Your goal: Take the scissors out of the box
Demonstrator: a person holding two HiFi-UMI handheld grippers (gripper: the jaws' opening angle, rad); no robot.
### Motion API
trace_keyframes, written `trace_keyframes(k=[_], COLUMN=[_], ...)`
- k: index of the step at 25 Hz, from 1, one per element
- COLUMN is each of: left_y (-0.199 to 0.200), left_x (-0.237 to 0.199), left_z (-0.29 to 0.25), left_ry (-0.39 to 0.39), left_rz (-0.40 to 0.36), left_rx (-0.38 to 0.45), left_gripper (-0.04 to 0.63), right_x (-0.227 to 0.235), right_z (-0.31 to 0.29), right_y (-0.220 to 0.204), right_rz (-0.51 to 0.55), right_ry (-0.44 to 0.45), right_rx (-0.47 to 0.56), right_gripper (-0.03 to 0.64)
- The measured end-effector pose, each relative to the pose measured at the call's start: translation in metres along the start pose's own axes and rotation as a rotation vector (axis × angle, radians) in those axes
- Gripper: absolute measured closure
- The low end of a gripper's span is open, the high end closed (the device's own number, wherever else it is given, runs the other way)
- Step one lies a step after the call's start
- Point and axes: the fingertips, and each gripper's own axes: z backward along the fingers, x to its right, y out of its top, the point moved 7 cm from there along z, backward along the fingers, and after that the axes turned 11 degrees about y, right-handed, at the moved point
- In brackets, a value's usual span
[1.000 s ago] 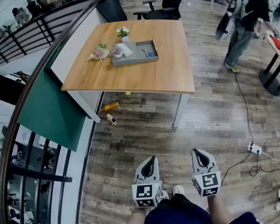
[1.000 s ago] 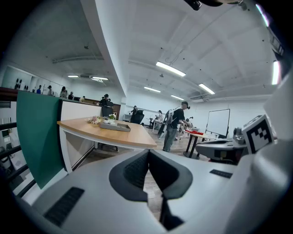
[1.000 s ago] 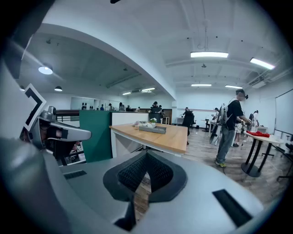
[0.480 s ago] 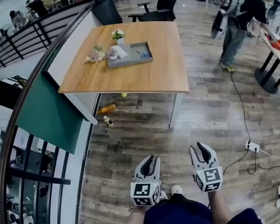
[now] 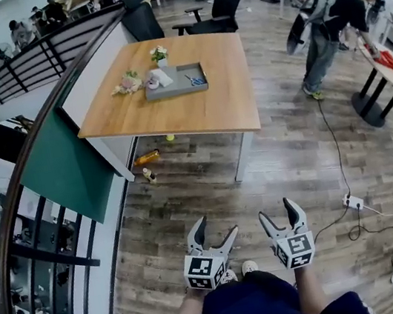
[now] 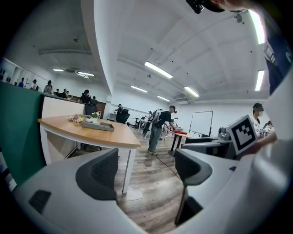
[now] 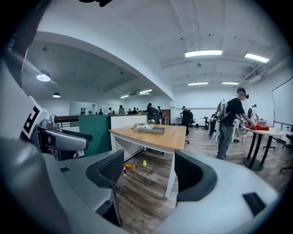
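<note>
Opening left gripper (image 5: pixel 216 226) and right gripper (image 5: pixel 276 210), nothing between jaws, readying for grasp; scissors (image 5: pixel 194 80) lie in box (image 5: pixel 176 92) on surface (image 5: pixel 196 111) at 12 o'clock, well apart.

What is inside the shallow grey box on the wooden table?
Blue-handled scissors lie toward the right end of the shallow grey box; a white sheet-like item sits toward its left. Anything beneath that item is covered, and smaller contents cannot be made out.
</note>
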Motion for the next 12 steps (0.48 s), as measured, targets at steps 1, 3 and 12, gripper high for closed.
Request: trace_keyframes(k=[1,3,12], left_y=[0.000,0.001,0.008], left_x=[0.000,0.004,-0.005], left_z=[0.000,0.002,-0.035], left_ry=[-0.007,-0.032,-0.021], left_rz=[-0.006,-0.050,-0.017], left_rx=[0.003,0.008,0.022], left_gripper=[0.222,0.222,0.222], right_x=[-0.001,-0.003,0.026], right_z=[-0.001,-0.005,-0.047], right_y=[-0.001,-0.002,-0.003], right_rz=[-0.003,-0.009,-0.017], right_ry=[-0.001,0.001,0.038], right_rx=[-0.002,-0.005,-0.024], right_gripper=[0.282,0.282,0.285])
